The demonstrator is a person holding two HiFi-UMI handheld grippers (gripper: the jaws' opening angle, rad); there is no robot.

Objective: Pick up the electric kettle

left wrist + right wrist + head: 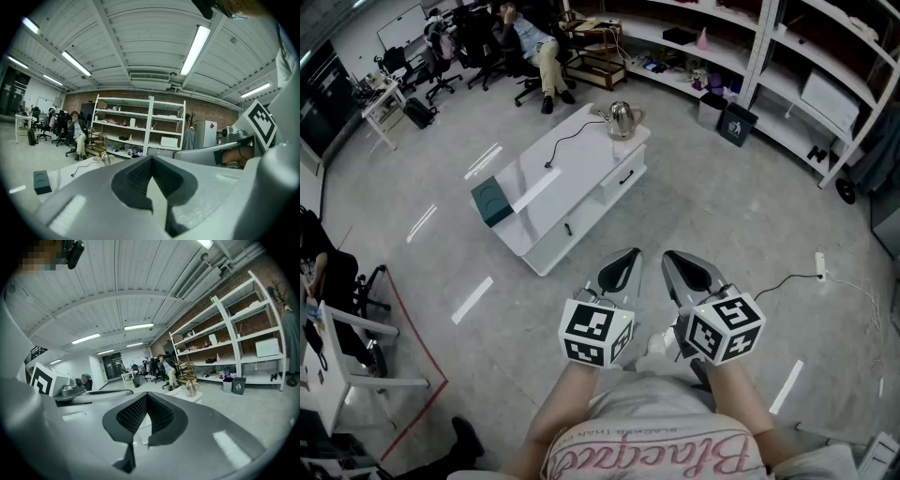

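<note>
Left gripper and right gripper sit side by side low in the head view, just in front of the person's body. Their tips point toward 12 o'clock and dip a little. Each gripper view shows its own jaws pressed together at the tips, with nothing pinched between them, so both are empty.

At roughly 12 o'clock from the tips, well apart from them, a white low table stands slantwise on the grey floor. The electric kettle stands upright on the table's far corner, at the 1 o'clock end of the top, and neither gripper touches it. A dark cord runs from the kettle toward 7 o'clock across the table top, and its free end lies on the white surface. At the table's opposite end, about 10 o'clock from the left gripper, lies a dark green box.

Beyond the table, toward 11 o'clock, a person sits in an office chair among other dark chairs. White shelving fills the room from 1 to 2 o'clock, with a dark bin on the floor at its foot. At 3 o'clock from the right gripper a white power strip lies on the floor, with its cable trailing toward the grippers.
</note>
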